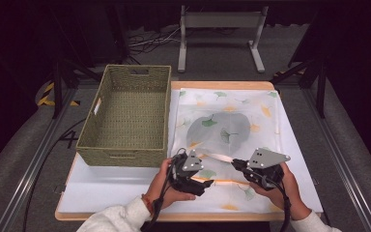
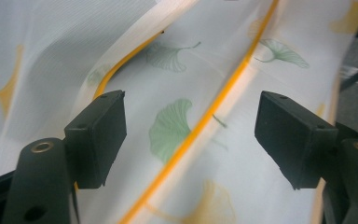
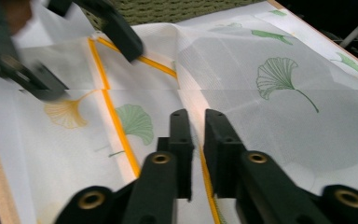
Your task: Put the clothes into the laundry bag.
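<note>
**Grippers at the near edge of a leaf-print cloth, basket alongside**

Two grippers work at the near side of the desk (image 1: 101, 191), one in each of the person's hands. The left gripper (image 2: 191, 140) has its jaws spread wide with nothing pressed between the pads; the cloth (image 1: 232, 121) lies beneath and between them, and an orange stripe (image 2: 200, 123) of its print runs through the gap. The right gripper (image 3: 198, 140) has its jaws nearly together, with a thin ridge of the cloth standing in the narrow gap; the pads appear to pinch that fold. In the high view the left gripper (image 1: 204, 185) and the right gripper (image 1: 236, 165) sit near each other over the cloth's near edge, and a strip of cloth rises between them.

One cloth is in play: a thin white sheet printed with green and yellow ginkgo leaves, spread over the right half of the desk, with a darker grey patch showing through at its middle. Its near part is lifted and creased.

One container stands on the desk: a woven green basket (image 1: 125, 116), rectangular with cut-out handles, just left of the cloth and touching its edge. Its inside holds nothing visible.

One grey metal stand (image 1: 221, 36) sits on the floor beyond the desk.
</note>
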Motion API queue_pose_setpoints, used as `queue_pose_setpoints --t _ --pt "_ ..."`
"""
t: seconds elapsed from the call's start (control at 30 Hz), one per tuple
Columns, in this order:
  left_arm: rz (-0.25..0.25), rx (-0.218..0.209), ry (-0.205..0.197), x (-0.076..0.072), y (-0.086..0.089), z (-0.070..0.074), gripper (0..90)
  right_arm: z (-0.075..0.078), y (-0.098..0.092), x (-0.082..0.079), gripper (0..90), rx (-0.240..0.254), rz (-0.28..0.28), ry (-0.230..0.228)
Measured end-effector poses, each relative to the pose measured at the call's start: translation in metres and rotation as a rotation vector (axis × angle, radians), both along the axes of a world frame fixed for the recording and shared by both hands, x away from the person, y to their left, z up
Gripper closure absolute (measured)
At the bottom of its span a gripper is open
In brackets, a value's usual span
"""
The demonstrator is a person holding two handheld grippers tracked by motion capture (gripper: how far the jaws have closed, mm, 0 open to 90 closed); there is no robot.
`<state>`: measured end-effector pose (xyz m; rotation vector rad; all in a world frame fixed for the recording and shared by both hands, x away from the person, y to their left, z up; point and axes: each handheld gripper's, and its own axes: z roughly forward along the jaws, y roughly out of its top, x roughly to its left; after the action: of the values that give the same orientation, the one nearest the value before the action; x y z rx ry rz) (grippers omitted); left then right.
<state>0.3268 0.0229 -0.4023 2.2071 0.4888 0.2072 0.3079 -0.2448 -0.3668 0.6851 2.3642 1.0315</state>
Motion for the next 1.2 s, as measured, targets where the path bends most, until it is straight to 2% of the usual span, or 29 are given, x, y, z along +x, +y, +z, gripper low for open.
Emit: queue_pose_setpoints --t 0.07,0.1,0.13,0.17,0.2,0.23,0.27,0.37,0.4,0.43,0.5,0.57,0.67,0.8,0.87,0.97,1.03,1.1,1.13,1.2 --pt "0.004 0.004 -0.011 -0.002 0.005 0.001 25.2 -0.002 0.000 0.002 75.1 -0.006 -0.012 -0.005" --pt "0.019 -0.004 -0.030 -0.006 0.020 0.005 25.0 -0.003 0.000 0.003 69.6 -0.017 -0.022 -0.010" --pt "0.019 -0.004 -0.030 -0.006 0.020 0.005 24.8 -0.004 0.000 0.004 65.8 -0.028 -0.026 -0.014" --pt "0.023 -0.002 -0.038 -0.009 0.028 0.006 24.8 -0.004 0.000 0.004 65.8 -0.028 -0.026 -0.014" --pt "0.025 -0.002 -0.042 -0.011 0.036 0.007 24.8 -0.006 0.002 0.005 60.4 -0.042 -0.032 -0.015" --pt "0.029 0.001 -0.044 -0.013 0.042 0.006 24.5 -0.010 0.004 0.006 54.1 -0.060 -0.043 -0.013" --pt "0.036 0.006 -0.045 -0.015 0.048 0.006 24.1 -0.013 0.007 0.007 52.3 -0.090 -0.050 -0.019" --pt "0.049 0.009 -0.037 -0.021 0.068 0.004 23.6 -0.025 0.015 0.011 52.5 -0.207 -0.070 -0.065" --pt "0.049 0.009 -0.037 -0.021 0.068 0.004 23.6 -0.025 0.015 0.011 52.5 -0.207 -0.070 -0.065" --pt "0.057 0.006 -0.033 -0.022 0.073 0.003 23.6 -0.029 0.016 0.013 60.3 -0.234 -0.085 -0.082" --pt "0.072 0.001 -0.024 -0.023 0.084 0.003 23.5 -0.031 0.016 0.015 63.6 -0.227 -0.082 -0.073" --pt "0.088 -0.002 -0.018 -0.024 0.094 0.001 23.3 -0.032 0.015 0.017 78.1 -0.226 -0.079 -0.077" --pt "0.126 0.015 -0.039 -0.024 0.108 -0.003 22.7 -0.031 0.012 0.019 88.6 -0.213 -0.071 -0.067" --pt "0.167 0.016 -0.053 -0.023 0.128 -0.010 22.2 -0.024 0.004 0.018 89.0 -0.160 -0.055 -0.043" --pt "0.184 0.009 -0.058 -0.024 0.139 -0.012 21.6 -0.022 0.002 0.017 89.0 -0.152 -0.048 -0.038" --pt "0.233 -0.001 -0.085 -0.023 0.160 -0.015 19.9 -0.021 0.000 0.016 88.9 -0.146 -0.022 -0.004" --pt "0.282 -0.007 -0.088 -0.021 0.172 -0.017 19.1 -0.023 0.001 0.016 88.9 -0.160 -0.010 0.014" --pt "0.319 -0.017 -0.086 -0.017 0.184 -0.021 18.8 -0.025 0.000 0.017 88.9 -0.155 -0.004 0.036" --pt "0.319 -0.017 -0.086 -0.017 0.184 -0.021 18.6 -0.025 0.000 0.017 88.9 -0.155 -0.004 0.036" --pt "0.344 -0.022 -0.082 -0.014 0.196 -0.025 18.3 -0.029 0.001 0.020 88.8 -0.182 0.014 0.086"
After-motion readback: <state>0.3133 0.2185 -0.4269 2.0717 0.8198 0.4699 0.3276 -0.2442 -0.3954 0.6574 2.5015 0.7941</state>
